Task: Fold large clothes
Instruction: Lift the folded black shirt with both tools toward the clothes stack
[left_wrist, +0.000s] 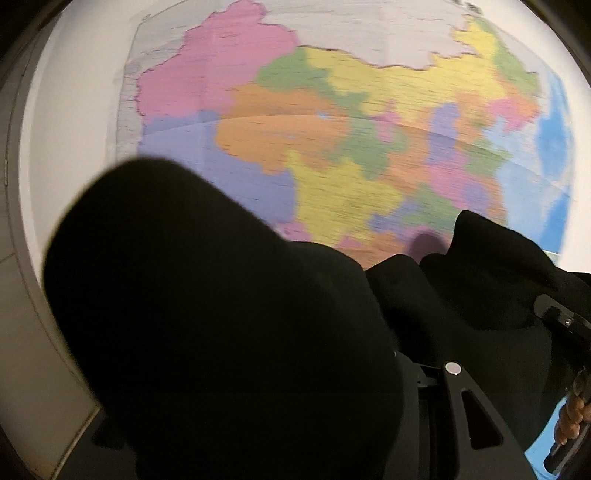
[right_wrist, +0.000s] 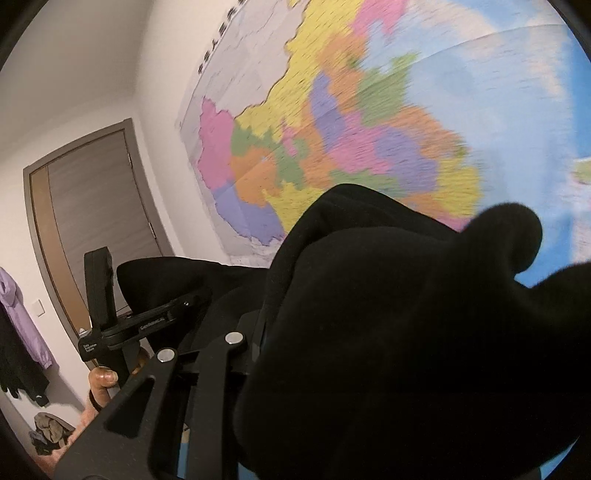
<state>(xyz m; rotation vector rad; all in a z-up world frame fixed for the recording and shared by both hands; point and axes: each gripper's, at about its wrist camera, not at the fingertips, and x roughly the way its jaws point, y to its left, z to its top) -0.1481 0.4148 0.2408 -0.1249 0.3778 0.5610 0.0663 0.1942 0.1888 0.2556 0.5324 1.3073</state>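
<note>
1. Clearly the black garment (left_wrist: 207, 314) is soft and limp: it hangs in thick folds, lifted in front of the wall map (left_wrist: 332, 122).
2. It drapes over the left gripper (left_wrist: 332, 350) and the right gripper (right_wrist: 280, 332), hiding the fingers; each set appears clenched on cloth, though the pinch itself is covered.
3. Judged bulky yet light, it is best held at a hem or shoulder seam, not mid-panel.

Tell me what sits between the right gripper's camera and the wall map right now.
In the right wrist view, a bunched fold of the black garment fills that stretch, draped over the right gripper and hiding its fingertips. The wall map shows above it.
</note>
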